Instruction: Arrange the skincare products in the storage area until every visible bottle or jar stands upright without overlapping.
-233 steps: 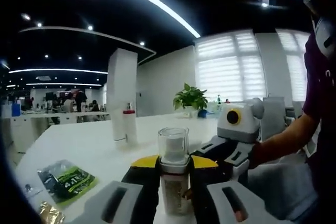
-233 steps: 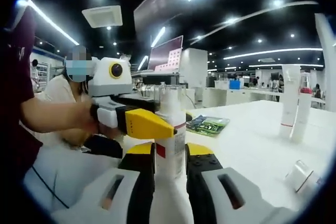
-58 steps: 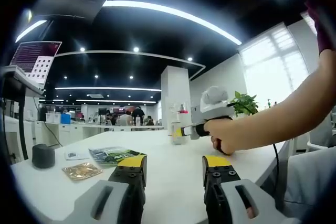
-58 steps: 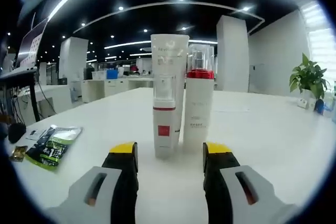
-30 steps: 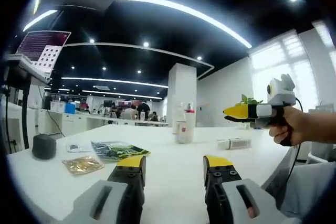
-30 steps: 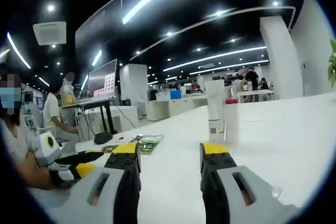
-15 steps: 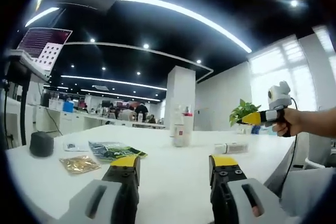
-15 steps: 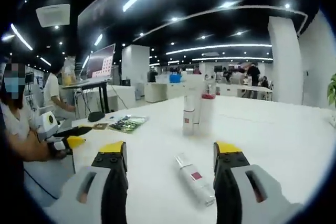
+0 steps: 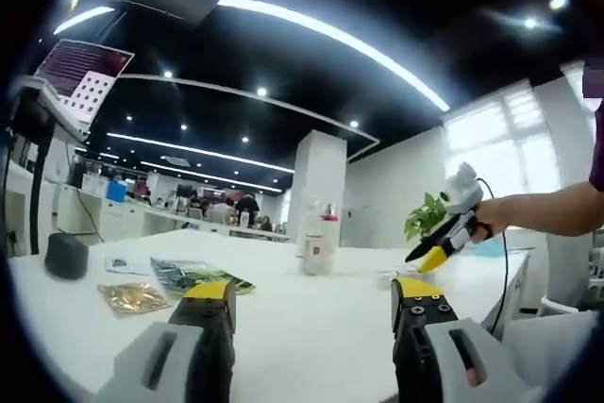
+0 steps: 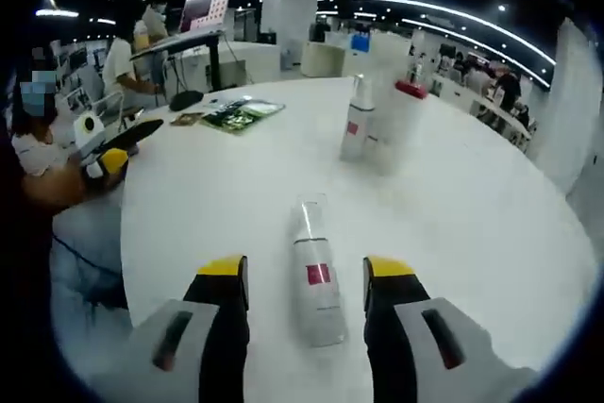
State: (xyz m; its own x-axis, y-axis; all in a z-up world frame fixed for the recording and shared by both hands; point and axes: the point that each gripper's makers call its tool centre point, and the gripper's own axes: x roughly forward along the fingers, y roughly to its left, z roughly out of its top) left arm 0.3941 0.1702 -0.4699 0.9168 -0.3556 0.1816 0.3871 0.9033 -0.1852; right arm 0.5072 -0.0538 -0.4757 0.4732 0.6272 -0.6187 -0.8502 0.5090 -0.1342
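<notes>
A white bottle (image 10: 316, 285) with a red label and clear cap lies on its side on the white table (image 10: 472, 224). My right gripper (image 10: 304, 276) is open, and the bottle lies between its yellow-tipped jaws, below them. Farther on stand a white pump bottle (image 10: 356, 126), a red-capped bottle (image 10: 398, 118) and a tall white tube (image 10: 387, 52), close together. In the left gripper view those standing bottles (image 9: 315, 246) are ahead at mid-table, and the right gripper (image 9: 442, 238) points down at the right. My left gripper (image 9: 313, 294) is open and holds nothing.
A green packet (image 10: 236, 112), a gold packet (image 10: 186, 120) and a dark round object (image 10: 185, 98) lie at the table's far left. The left gripper (image 10: 115, 150) and a person's arm sit at the left edge. A seated person and desks are beyond.
The right gripper has tipped down and moved in over the lying bottle, which now sits between its jaws. In the left gripper view the right gripper has dropped toward the table.
</notes>
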